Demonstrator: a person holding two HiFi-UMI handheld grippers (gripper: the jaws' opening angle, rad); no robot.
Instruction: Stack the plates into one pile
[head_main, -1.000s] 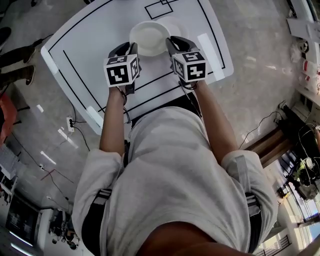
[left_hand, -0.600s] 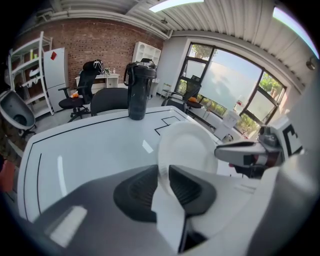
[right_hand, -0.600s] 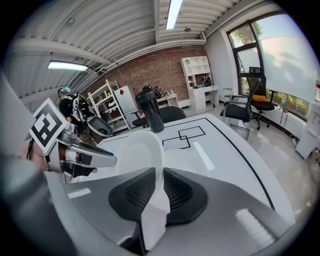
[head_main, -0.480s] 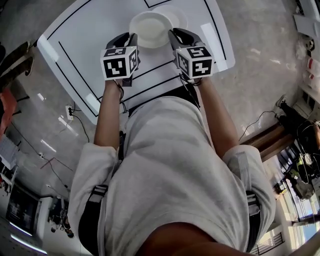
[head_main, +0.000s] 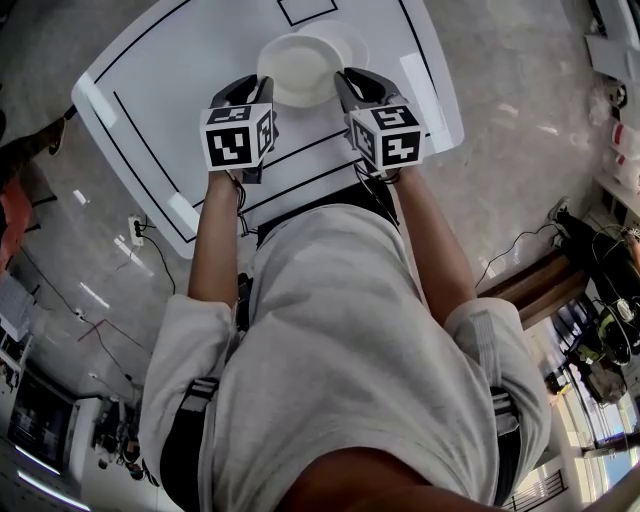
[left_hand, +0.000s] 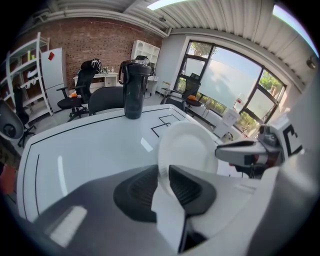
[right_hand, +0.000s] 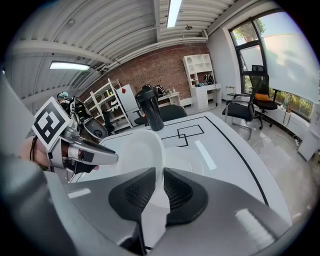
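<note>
A white plate (head_main: 297, 68) hangs tilted above the white table (head_main: 180, 90), gripped from both sides. My left gripper (head_main: 256, 88) is shut on its left rim, and the rim shows pinched between the pads in the left gripper view (left_hand: 162, 175). On the opposite rim my right gripper (head_main: 350, 85) is shut too, its pads squeezing the edge in the right gripper view (right_hand: 160, 182). A second white plate (head_main: 345, 40) lies flat on the table just beyond the held one, faintly seen past the jaws (right_hand: 187, 162).
A tall black bottle (left_hand: 134, 90) (right_hand: 150, 107) stands at the table's far side near black marked rectangles (right_hand: 182, 135). Office chairs (right_hand: 247, 107) and shelving (left_hand: 30, 80) surround the table. Cables and a power strip (head_main: 140, 245) lie on the floor at left.
</note>
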